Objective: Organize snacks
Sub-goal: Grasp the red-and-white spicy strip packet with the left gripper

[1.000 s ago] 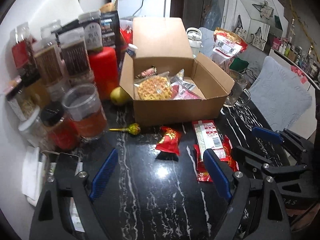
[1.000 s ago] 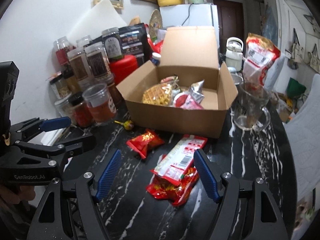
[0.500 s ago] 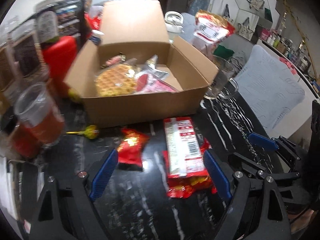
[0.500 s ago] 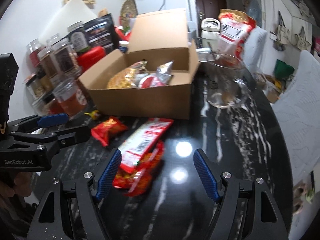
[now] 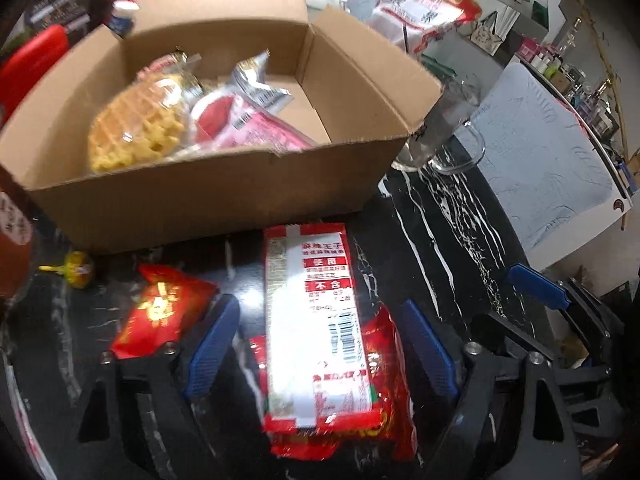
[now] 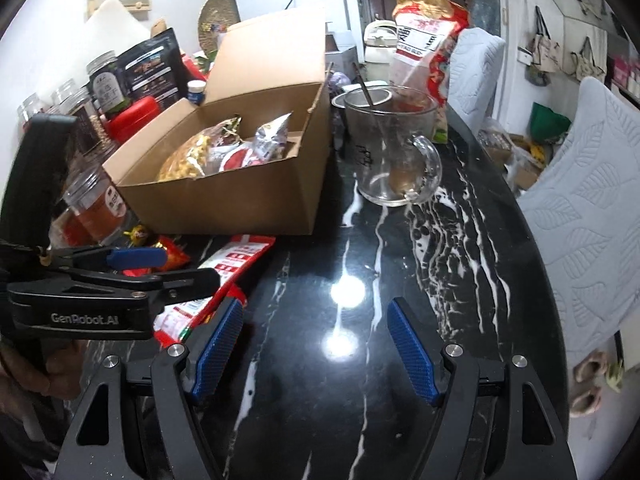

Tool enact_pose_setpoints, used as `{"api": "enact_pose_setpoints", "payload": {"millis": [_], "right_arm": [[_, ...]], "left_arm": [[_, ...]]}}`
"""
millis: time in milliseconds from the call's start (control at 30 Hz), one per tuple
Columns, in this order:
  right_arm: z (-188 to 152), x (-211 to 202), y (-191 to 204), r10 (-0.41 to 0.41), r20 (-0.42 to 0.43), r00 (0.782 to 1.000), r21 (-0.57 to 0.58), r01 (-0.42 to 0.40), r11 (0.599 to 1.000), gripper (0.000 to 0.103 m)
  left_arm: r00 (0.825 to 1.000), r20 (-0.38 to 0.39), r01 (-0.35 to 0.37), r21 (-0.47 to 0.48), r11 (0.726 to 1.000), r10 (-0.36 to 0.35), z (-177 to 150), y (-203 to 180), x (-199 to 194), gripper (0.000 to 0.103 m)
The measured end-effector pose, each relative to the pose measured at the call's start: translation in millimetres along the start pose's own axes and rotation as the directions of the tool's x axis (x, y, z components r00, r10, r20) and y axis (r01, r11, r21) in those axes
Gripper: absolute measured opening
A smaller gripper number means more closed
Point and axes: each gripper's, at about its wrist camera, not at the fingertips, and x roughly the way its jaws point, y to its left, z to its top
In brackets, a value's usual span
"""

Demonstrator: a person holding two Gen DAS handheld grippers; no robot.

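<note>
Clearly the main risk lies with the left gripper point(image 5: 320, 344), whose fingers are closing with the long snack packet point(image 5: 316, 332) lying between them, lengthwise and flat on the black worktop point(image 5: 452, 248). That white-backed packet rests on top of a second red wrapper point(image 5: 384, 360), so the fingers may catch both at once, or pinch only the slippery upper film and let it slide out — the pads do not yet press on either side. A flat packet on a glossy surface gives little edge to bite, and fingers that come in too high would likely just skate over it. Just outside the left finger lies a small red pouch point(image 5: 164, 312); it could get nudged aside or trapped under that finger. Ahead of the fingertips, touching the packet's far end, stands the open cardboard box point(image 5: 208, 200), already holding a waffle and other packets, so a forward push might shove the packet against its wall. Further ahead and left, a lollipop point(image 5: 78, 269) sits near the box corner.

The left gripper tilts steeply down over the packet. The right gripper point(image 6: 316, 344) slopes down less sharply, its fingers fairly wide with only bare worktop between them — the packets lie just beyond its left finger, and a glass mug point(image 6: 394, 148) stands well ahead, where a careless swing could strike it.
</note>
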Motion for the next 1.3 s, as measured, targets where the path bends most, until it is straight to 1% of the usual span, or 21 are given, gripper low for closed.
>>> {"api": "enact_pose_setpoints", "payload": {"millis": [100, 267, 333, 367, 400, 433, 467, 533, 600, 667, 733, 767, 800, 833, 1033, 1167, 1300], "right_arm": [[0, 4, -3, 0.002, -0.007, 1.0, 0.004, -0.002, 1.0, 0.075], [2, 5, -8, -0.005, -0.006, 1.0, 0.014, 0.005, 1.0, 0.075], [2, 5, -9, -0.004, -0.006, 1.0, 0.021, 0.004, 1.0, 0.075], [1, 5, -9, -0.005, -0.005, 1.0, 0.023, 0.005, 1.0, 0.075], [2, 5, -9, -0.005, -0.006, 1.0, 0.023, 0.005, 1.0, 0.075], [1, 5, -9, -0.005, -0.005, 1.0, 0.024, 0.005, 1.0, 0.075], [1, 6, -9, -0.004, -0.005, 1.0, 0.025, 0.004, 1.0, 0.075], [1, 6, -9, -0.003, -0.006, 1.0, 0.026, 0.003, 1.0, 0.075], [0, 7, -9, 0.001, -0.01, 1.0, 0.03, 0.0, 1.0, 0.075], [-1, 6, -9, 0.004, -0.011, 1.0, 0.035, -0.004, 0.999, 0.075], [-1, 5, -10, 0.009, -0.01, 1.0, 0.042, -0.009, 0.999, 0.075], [-1, 5, -11, 0.013, -0.01, 1.0, 0.049, -0.012, 0.999, 0.075], [-1, 5, -11, 0.014, -0.01, 1.0, 0.053, -0.014, 0.998, 0.075], [-1, 5, -12, 0.016, -0.01, 1.0, 0.059, -0.016, 0.998, 0.075], [0, 5, -9, 0.028, -0.009, 1.0, 0.063, -0.027, 0.998, 0.075], [0, 0, -6, 0.045, -0.001, 0.999, 0.063, -0.045, 0.997, 0.075], [0, -3, -2, 0.057, 0.008, 0.998, 0.061, -0.058, 0.996, 0.075]], "left_arm": [[0.999, -0.033, -0.019, -0.008, 1.0, 0.019, 3, 1, 13, 0.079], [0.997, -0.074, -0.005, -0.035, 0.999, 0.002, 6, 5, 28, 0.079], [0.996, -0.09, 0.014, -0.039, 0.999, -0.017, 7, 5, 32, 0.079], [0.996, -0.088, 0.001, -0.023, 1.0, -0.004, 7, 3, 33, 0.077], [0.996, -0.087, -0.005, -0.014, 1.0, 0.003, 8, 1, 34, 0.07], [0.996, -0.084, 0.002, -0.006, 1.0, -0.003, 8, -1, 34, 0.056], [0.996, -0.085, 0.001, -0.003, 1.0, -0.001, 9, -1, 34, 0.055], [0.996, -0.086, 0.006, 0.008, 1.0, -0.005, 9, -4, 35, 0.047], [0.997, -0.081, 0.019, 0.004, 1.0, -0.018, 8, -4, 35, 0.043], [0.998, -0.062, 0.028, -0.006, 1.0, -0.028, 8, -3, 30, 0.037], [0.998, -0.045, 0.045, -0.01, 0.999, -0.045, 6, -3, 22, 0.028], [0.998, -0.039, 0.051, -0.011, 0.999, -0.052, 5, -2, 19, 0.026], [0.998, -0.032, 0.055, -0.009, 0.998, -0.055, 5, -1, 15, 0.021], [0.998, -0.027, 0.062, -0.006, 0.998, -0.062, 4, -1, 12, 0.018], [0.996, 0.02, 0.09, 0.002, 0.996, -0.09, 2, -2, -4, 0.01], [0.992, 0.067, 0.104, 0.022, 0.994, -0.105, 0, -4, -26, 0.01], [0.989, 0.11, 0.092, 0.032, 0.995, -0.095, -4, -7, -45, 0.01]]}}
